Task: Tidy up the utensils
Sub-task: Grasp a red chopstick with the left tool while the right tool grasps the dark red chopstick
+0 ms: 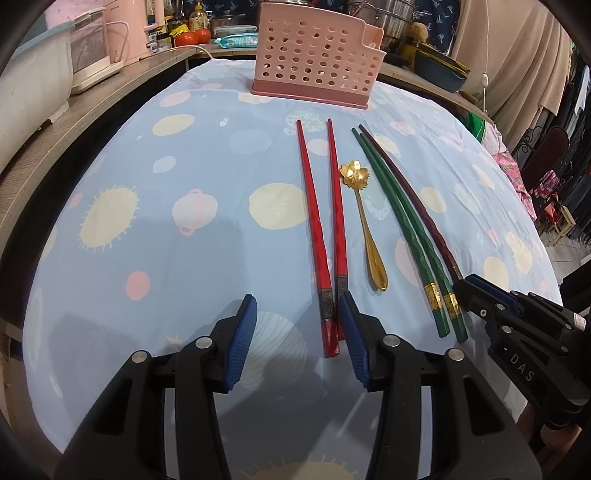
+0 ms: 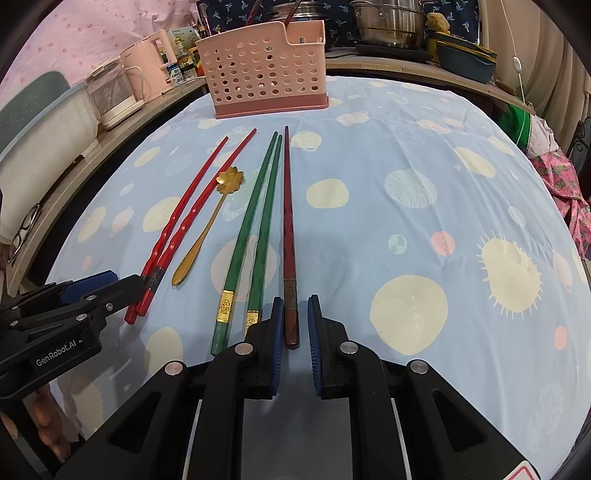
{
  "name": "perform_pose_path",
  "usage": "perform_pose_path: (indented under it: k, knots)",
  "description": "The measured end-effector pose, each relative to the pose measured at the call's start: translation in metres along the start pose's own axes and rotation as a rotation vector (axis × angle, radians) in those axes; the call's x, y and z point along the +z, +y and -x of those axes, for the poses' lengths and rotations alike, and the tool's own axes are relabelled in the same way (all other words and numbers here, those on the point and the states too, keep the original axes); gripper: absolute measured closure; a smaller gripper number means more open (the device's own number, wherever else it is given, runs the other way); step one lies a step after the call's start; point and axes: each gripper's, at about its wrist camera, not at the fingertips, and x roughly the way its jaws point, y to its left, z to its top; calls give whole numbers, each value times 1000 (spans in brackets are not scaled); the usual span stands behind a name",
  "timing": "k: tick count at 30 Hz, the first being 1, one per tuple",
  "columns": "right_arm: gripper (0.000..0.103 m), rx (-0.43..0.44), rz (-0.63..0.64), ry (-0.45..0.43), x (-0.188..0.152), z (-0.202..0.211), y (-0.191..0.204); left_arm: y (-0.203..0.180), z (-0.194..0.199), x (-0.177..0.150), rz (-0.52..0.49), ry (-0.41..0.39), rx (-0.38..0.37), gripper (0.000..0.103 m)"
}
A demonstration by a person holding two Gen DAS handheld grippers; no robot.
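Observation:
Two red chopsticks (image 1: 321,229), a gold flower-bowl spoon (image 1: 364,221), two green chopsticks (image 1: 402,225) and one dark maroon chopstick (image 2: 289,236) lie side by side on the blue cloth. A pink perforated holder (image 1: 314,55) stands at the far edge. My left gripper (image 1: 297,314) is open; its right pad sits beside the red chopsticks' handle ends. My right gripper (image 2: 295,314) is open with its pads on either side of the maroon chopstick's handle end, not closed on it. The right gripper also shows in the left wrist view (image 1: 480,295).
A wooden ledge (image 1: 92,110) runs along the left and back with a pink kettle (image 2: 151,62), containers, steel pots (image 2: 388,22) and a blue dish. Glasses (image 2: 24,229) lie on the left ledge. The cloth's right edge drops off near clothing.

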Motion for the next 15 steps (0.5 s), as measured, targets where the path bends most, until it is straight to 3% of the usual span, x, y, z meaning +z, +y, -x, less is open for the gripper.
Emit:
perform_pose_path:
  k: [5,13,15]
  knots:
    - [91,0,0,0,0,0,0,7,-1,1,24,-2,18,69]
    - [91,0,1,0,0,0,0,6,0,-1,7,-7,24,72]
    - [91,-2,2,-1,0,0,0,4,0,-1,0,-6,13,83]
